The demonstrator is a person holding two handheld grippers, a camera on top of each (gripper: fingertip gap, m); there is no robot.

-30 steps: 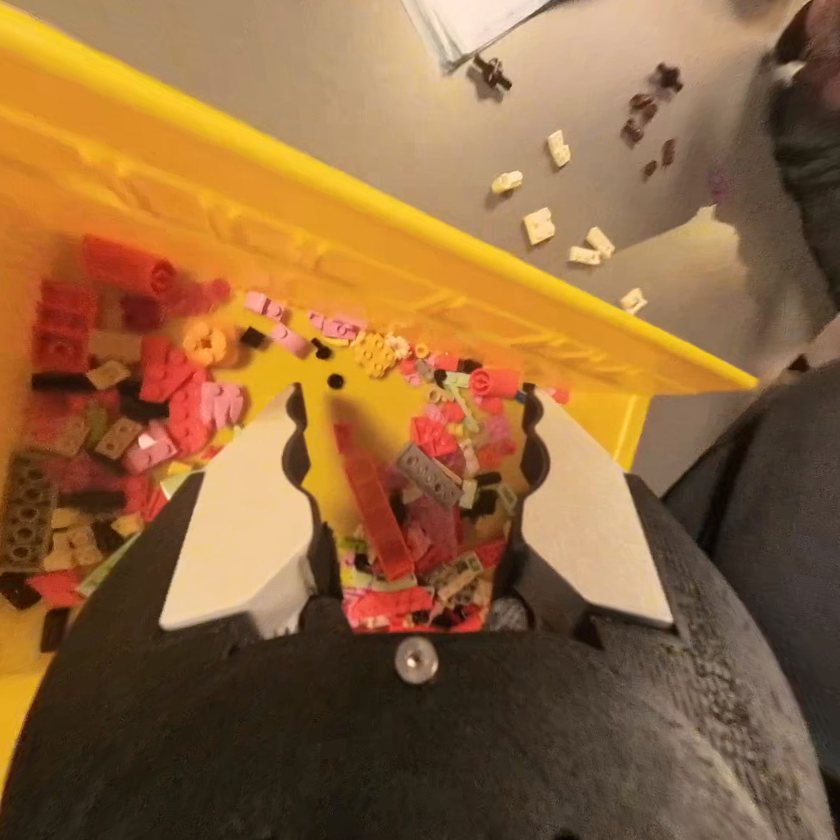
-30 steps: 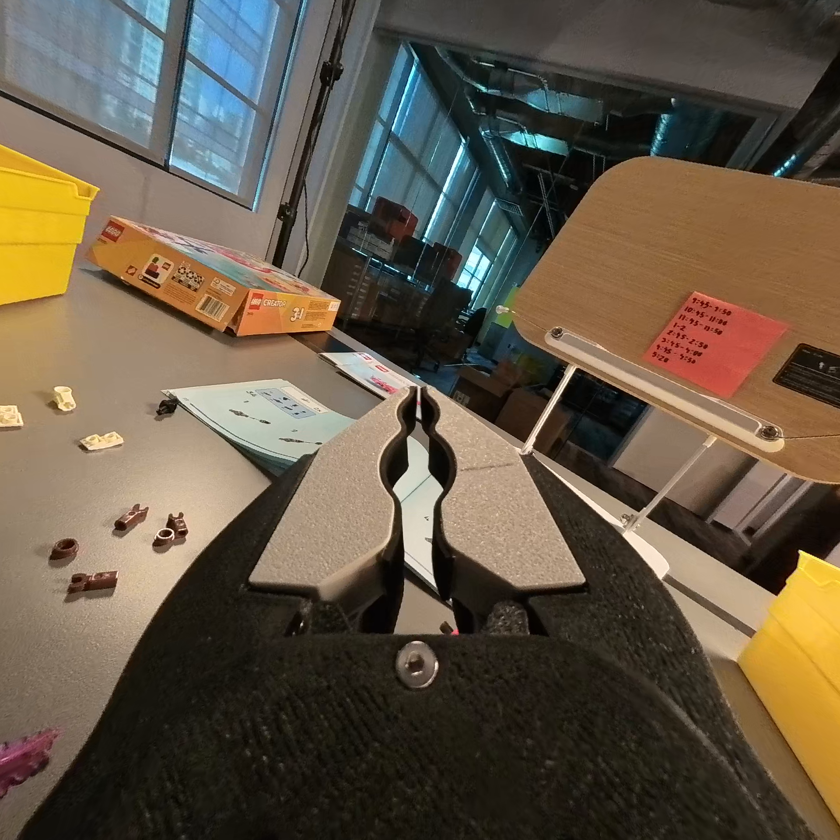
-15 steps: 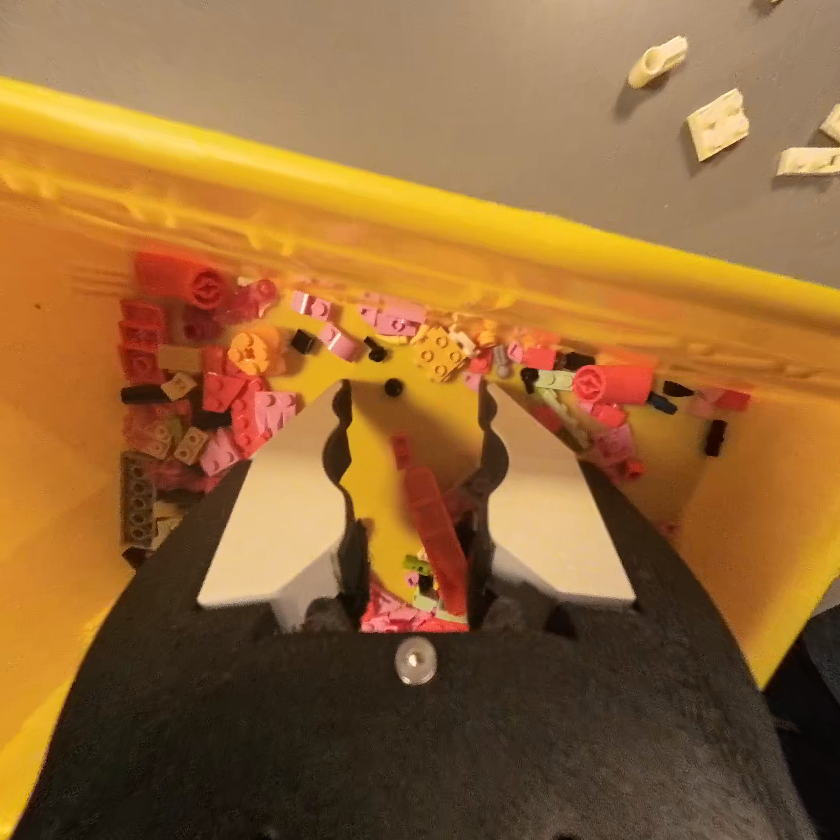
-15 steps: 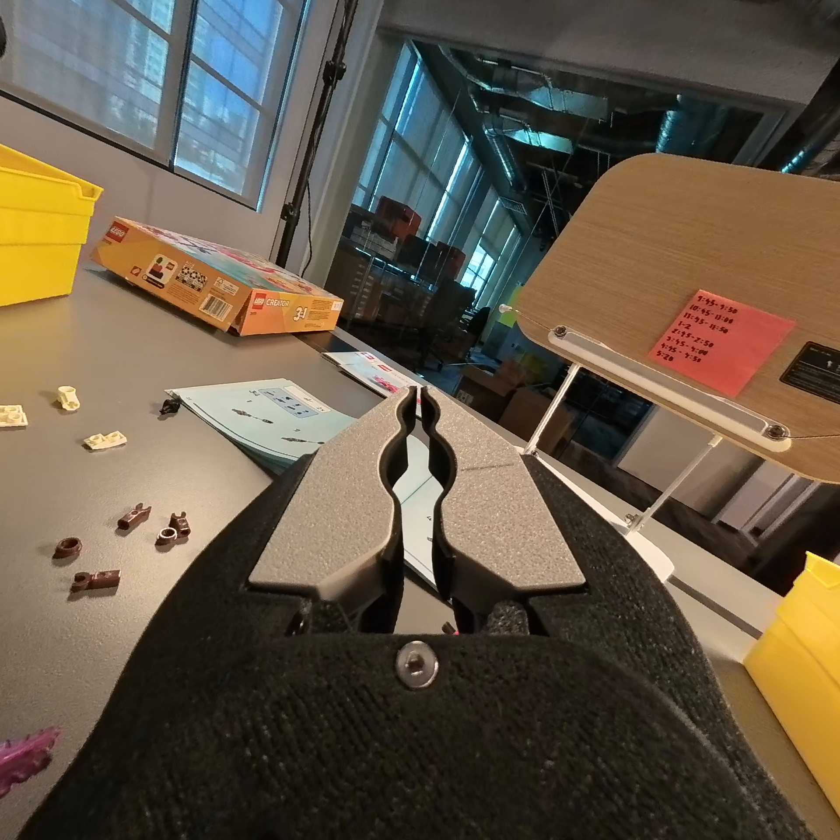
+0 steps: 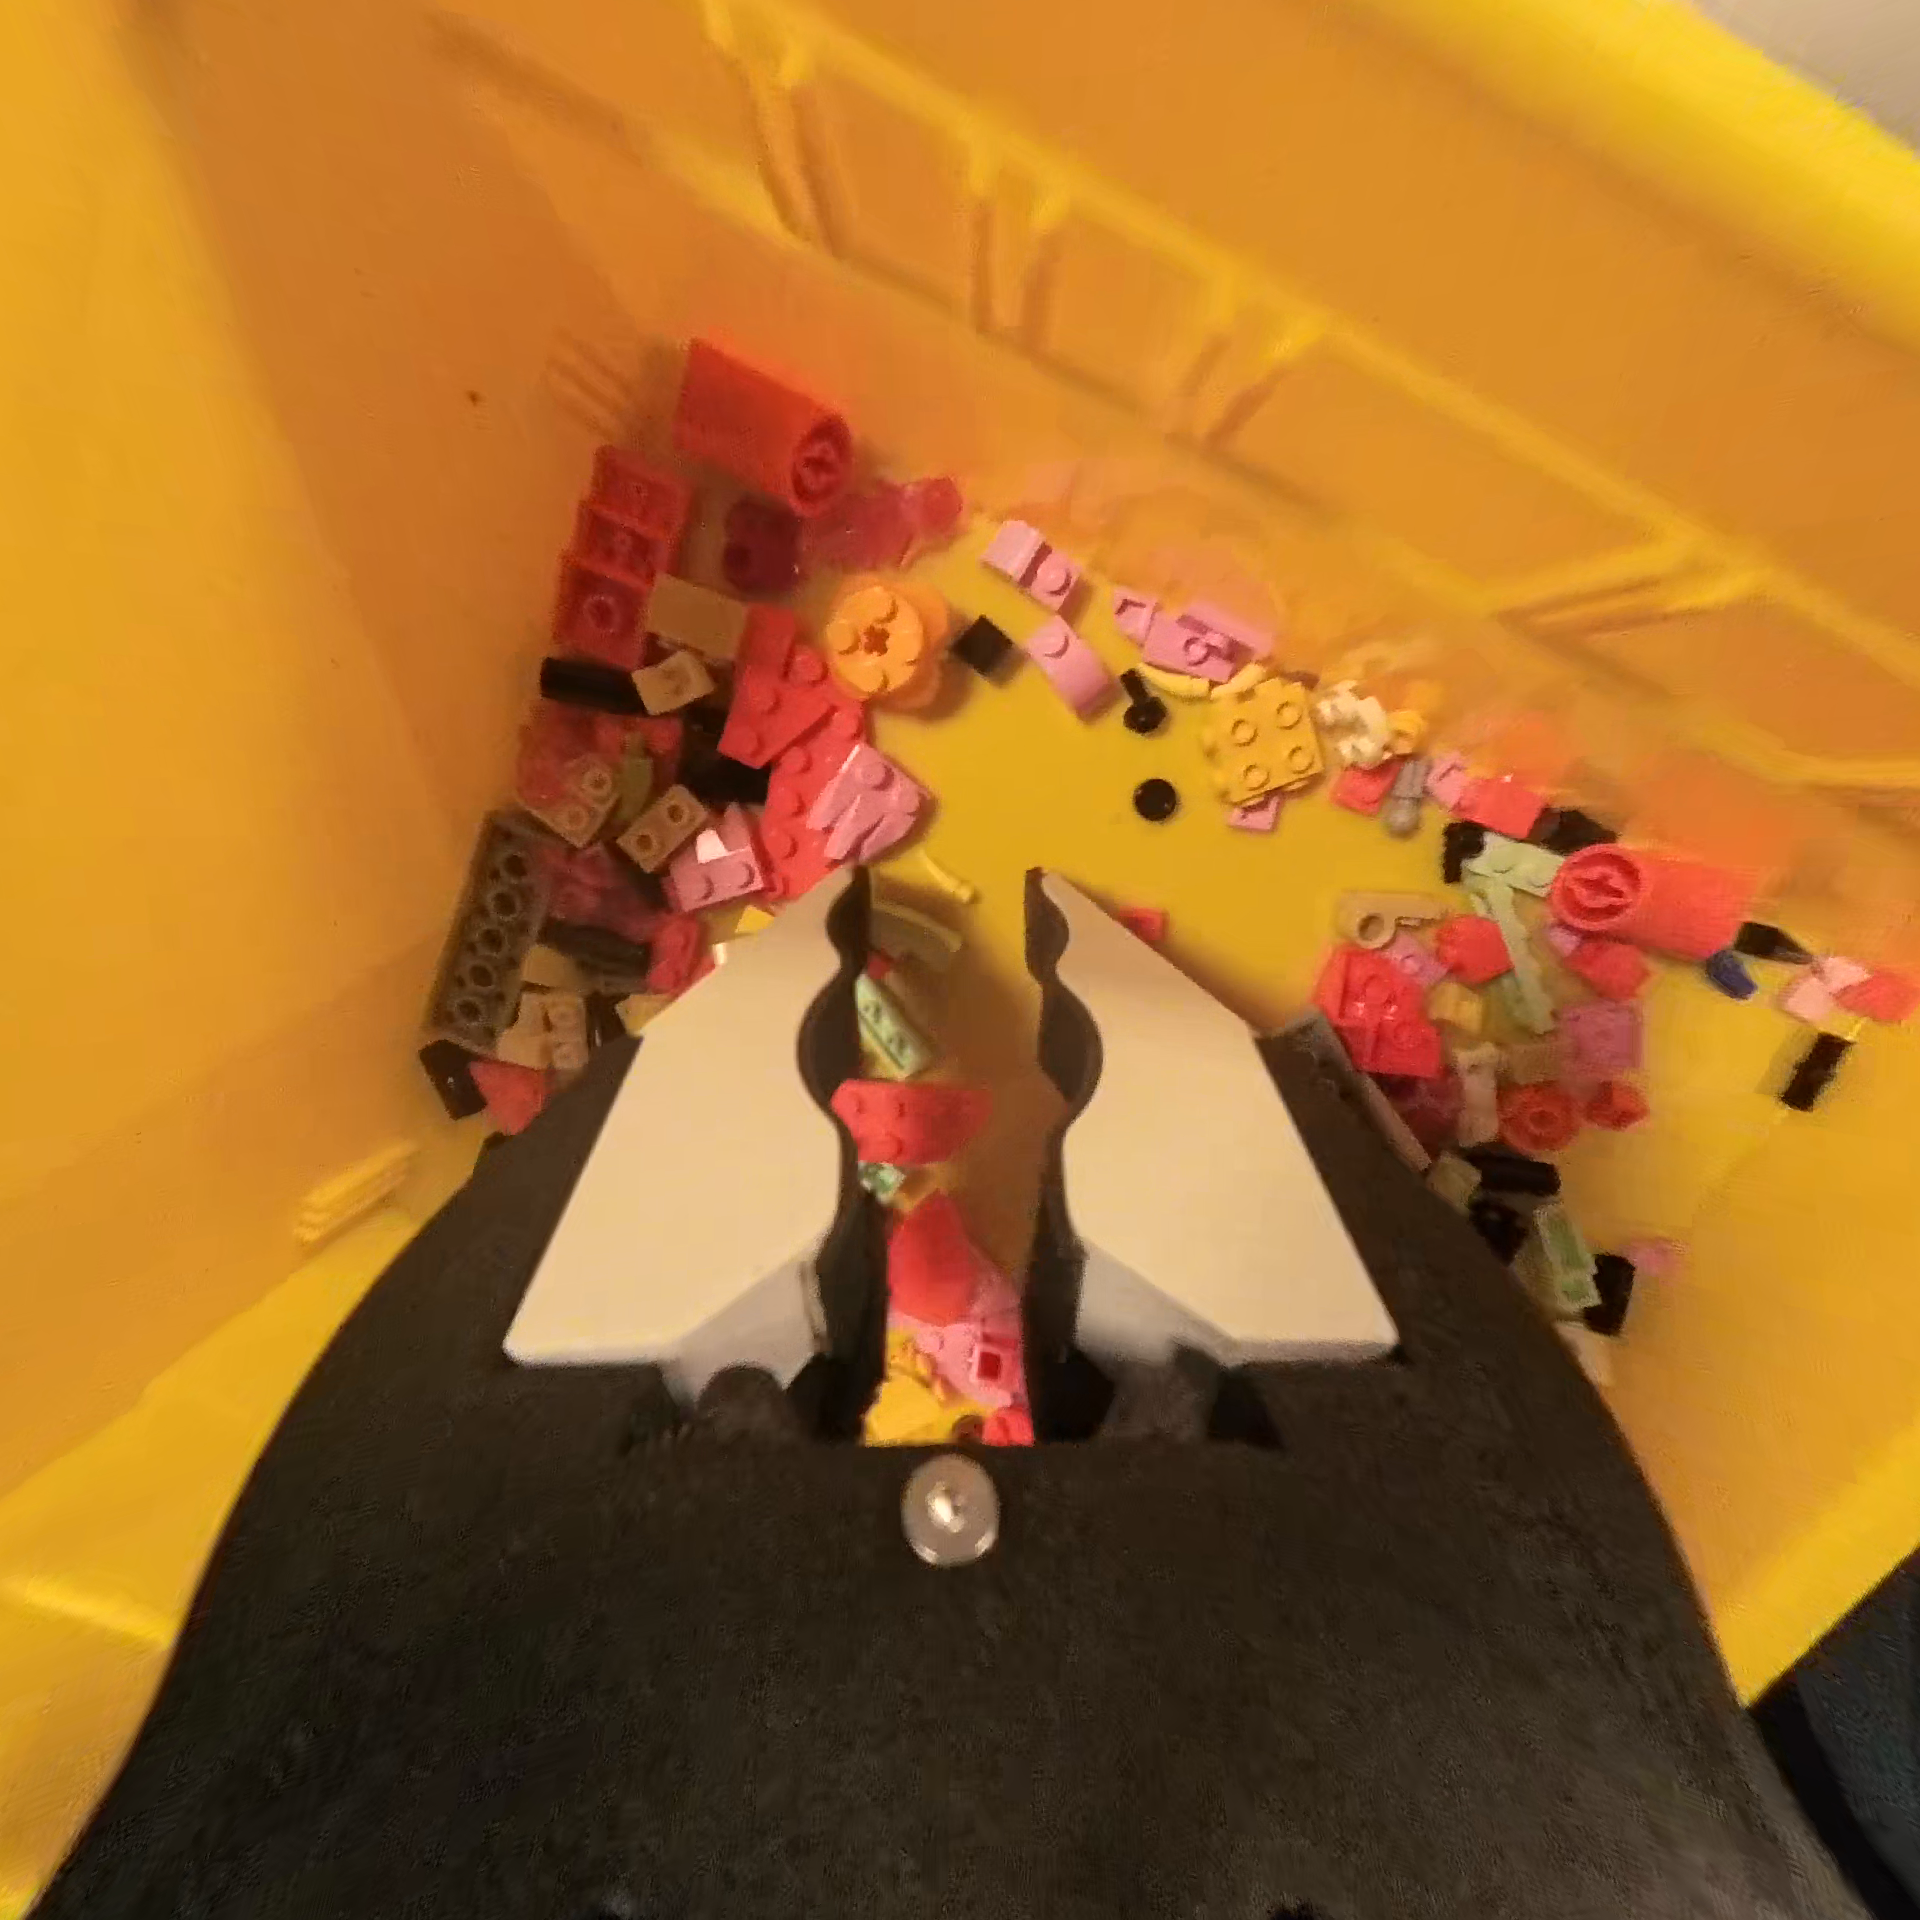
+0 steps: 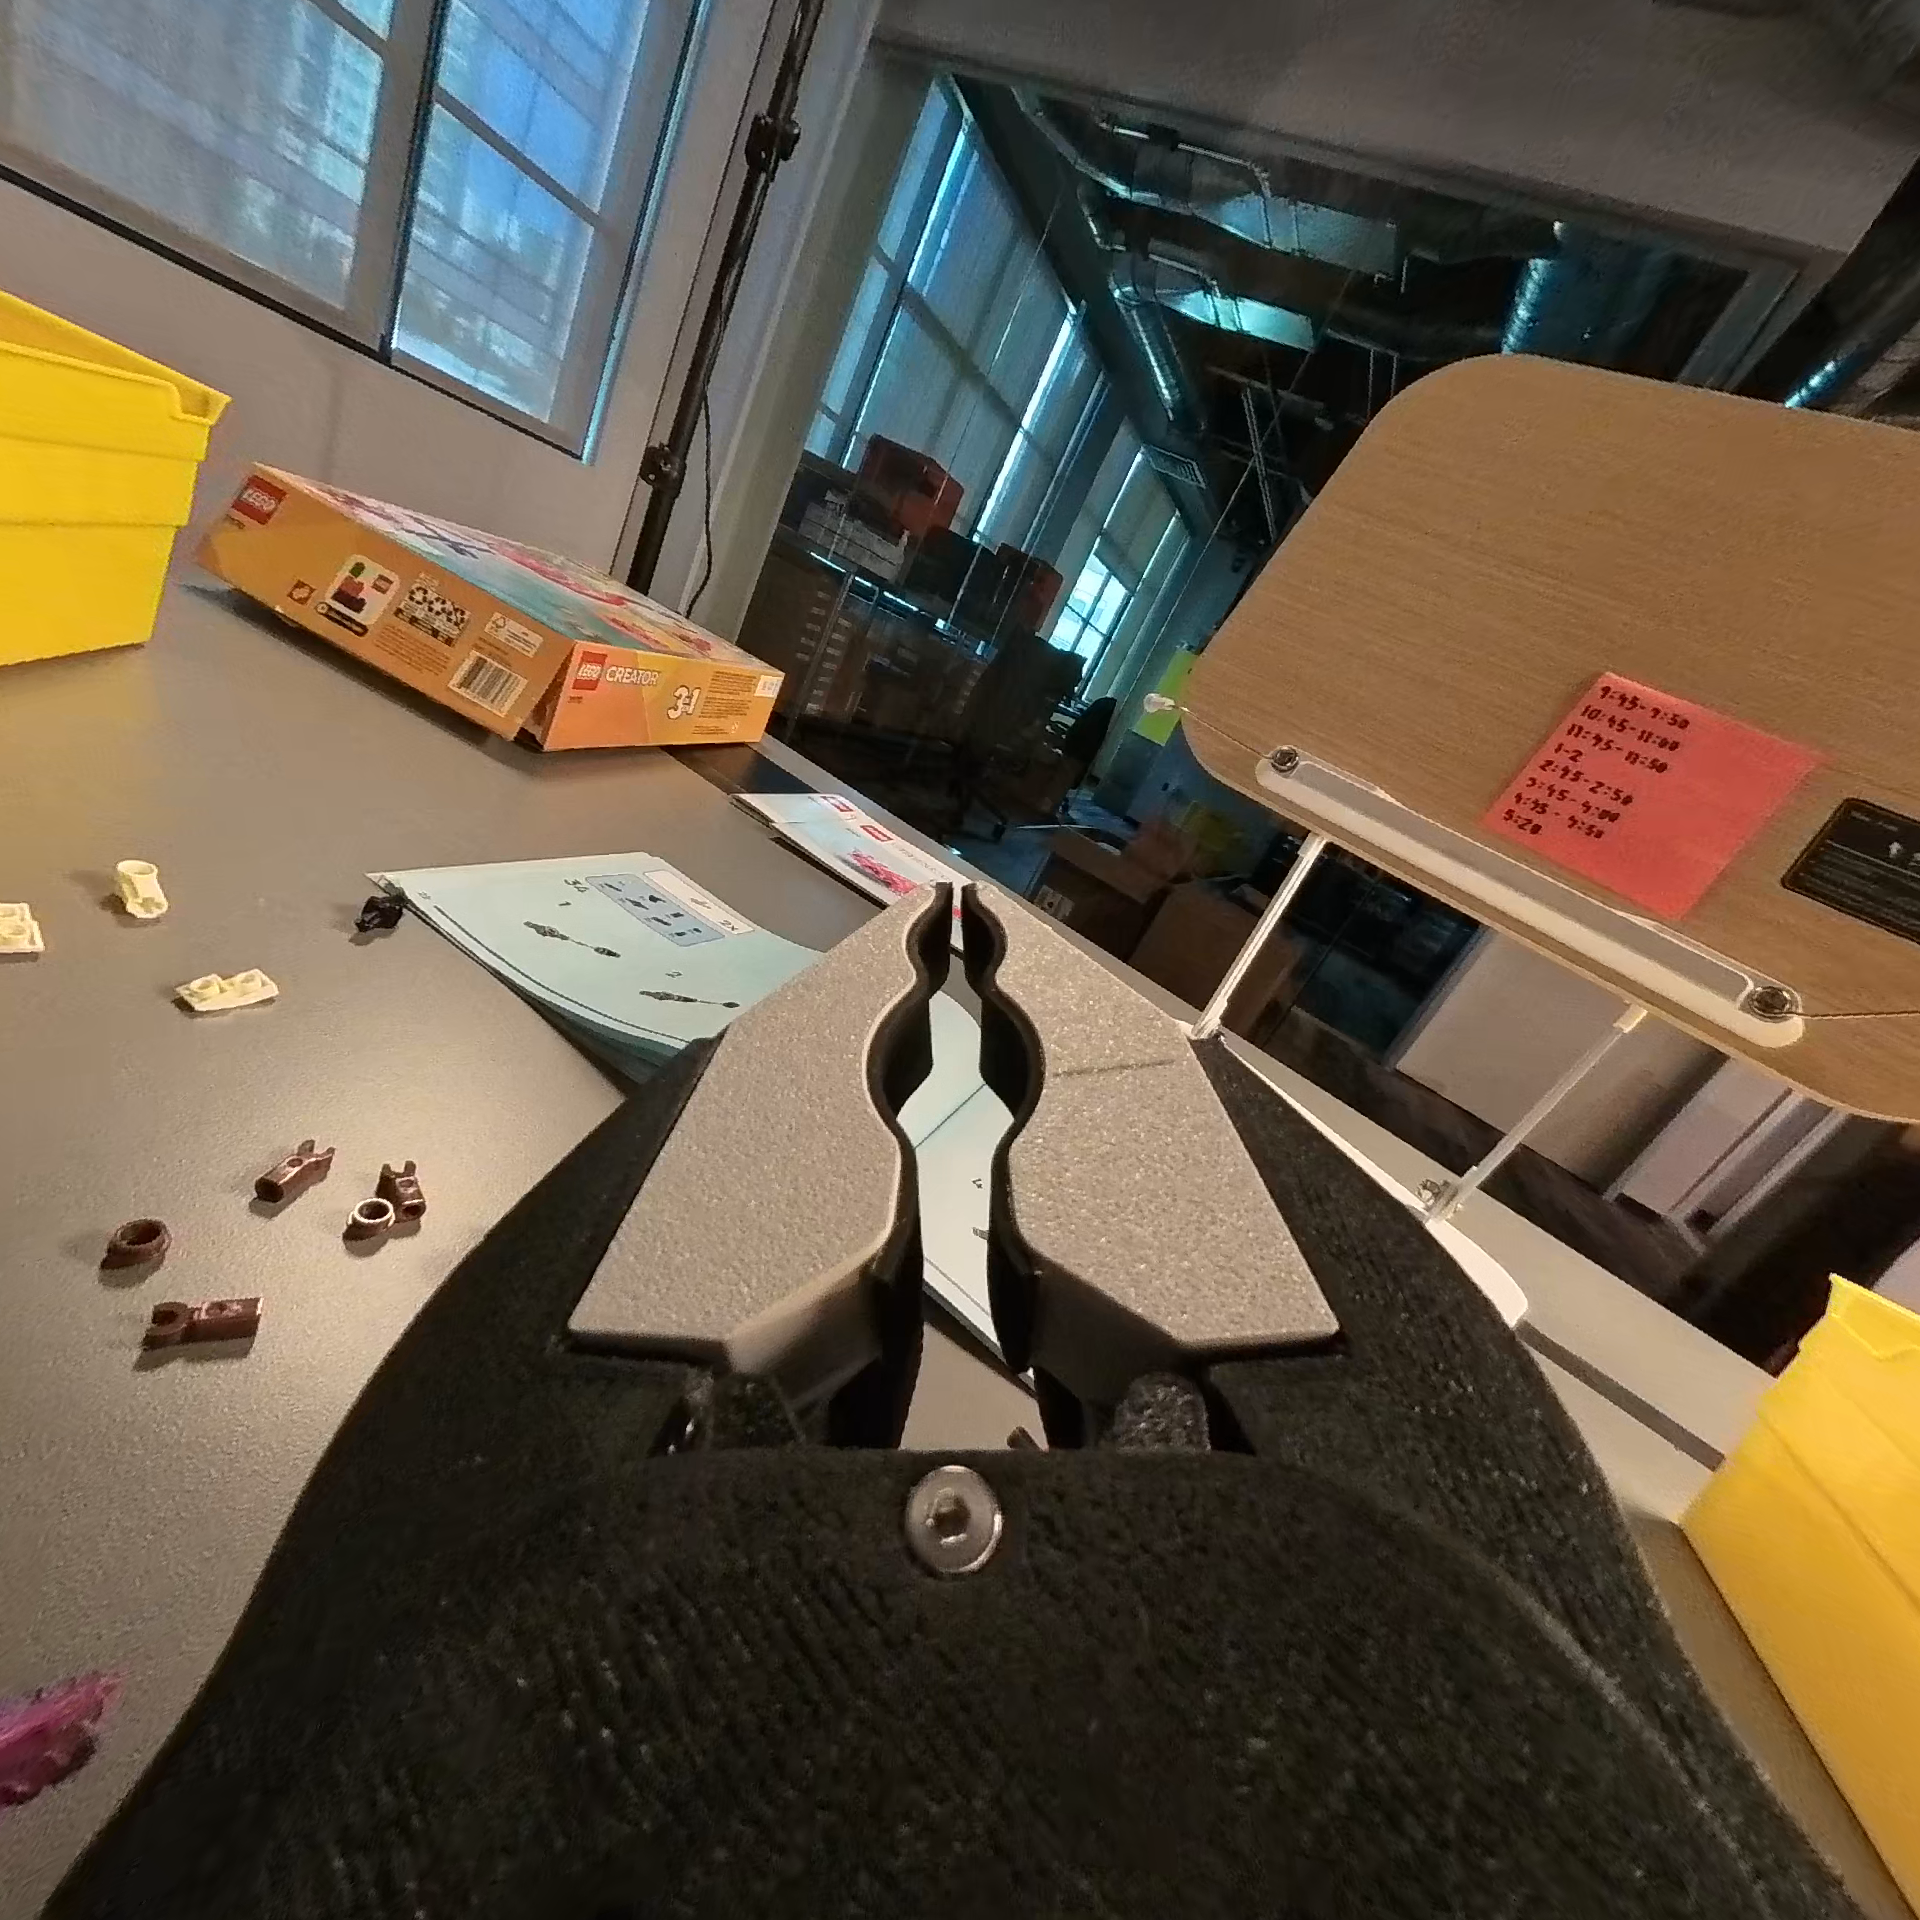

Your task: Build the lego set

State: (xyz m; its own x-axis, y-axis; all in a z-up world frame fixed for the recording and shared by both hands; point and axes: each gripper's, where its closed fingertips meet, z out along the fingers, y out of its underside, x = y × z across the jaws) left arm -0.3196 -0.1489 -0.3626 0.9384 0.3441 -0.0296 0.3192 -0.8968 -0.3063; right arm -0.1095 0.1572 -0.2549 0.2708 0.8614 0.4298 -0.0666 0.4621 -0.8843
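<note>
Left gripper (image 5: 943,883): jaws partly spread inside a yellow plastic bin (image 5: 312,520), tips just above the bin floor, nothing pinched. A red curved building brick (image 5: 909,1117) lies in the gap; contact with the pads cannot be judged. Loose red, pink, tan and black bricks (image 5: 748,727) cover the bin floor.

Right gripper (image 6: 956,896): fingers pressed together on nothing, above a grey table (image 6: 260,779), over a pale blue instruction booklet (image 6: 582,956).
</note>
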